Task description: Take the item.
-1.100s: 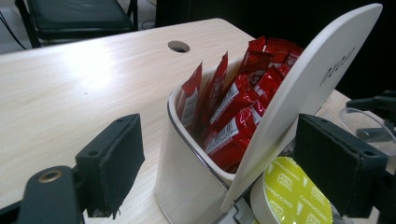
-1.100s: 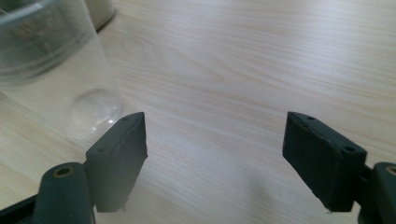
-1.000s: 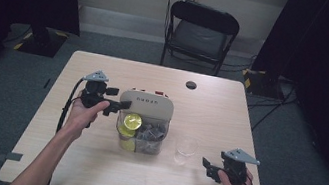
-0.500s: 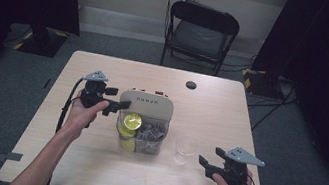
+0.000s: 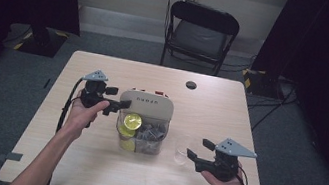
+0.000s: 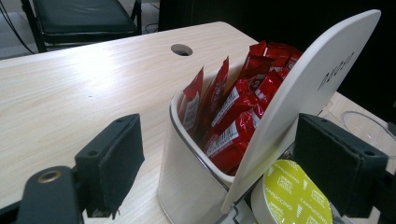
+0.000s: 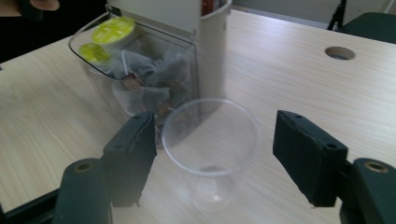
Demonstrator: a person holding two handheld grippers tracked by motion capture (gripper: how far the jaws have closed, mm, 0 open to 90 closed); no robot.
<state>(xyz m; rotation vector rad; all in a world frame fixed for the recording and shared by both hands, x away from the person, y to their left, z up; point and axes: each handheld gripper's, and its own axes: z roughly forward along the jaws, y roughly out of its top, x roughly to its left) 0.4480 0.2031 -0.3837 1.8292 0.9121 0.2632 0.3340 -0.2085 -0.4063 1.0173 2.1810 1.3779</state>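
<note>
A clear container [image 5: 141, 136] stands mid-table with its beige lid [image 5: 146, 103] tipped up. It holds red sachets [image 6: 233, 107] in the back part, and yellow capsules [image 5: 132, 119] and grey tea bags [image 7: 149, 84] in the front. My left gripper [image 5: 120, 97] is open around the lid's left edge. In the left gripper view the lid [image 6: 303, 93] leans on one pad and the other pad stands clear of the wall. An empty clear cup [image 5: 181, 156] stands to the container's right. My right gripper [image 5: 196, 148] is open and its jaws have just been closing. The cup [image 7: 210, 140] sits between the pads, untouched.
The light wooden table [image 5: 88, 171] has a round cable hole [image 5: 190, 84] near its far edge. A black folding chair [image 5: 202, 28] stands behind the table. Cables run across the grey floor at the right.
My right gripper has risen and drifted left toward the cup, with its jaws a little narrower. The left gripper, lid and container have stayed put.
</note>
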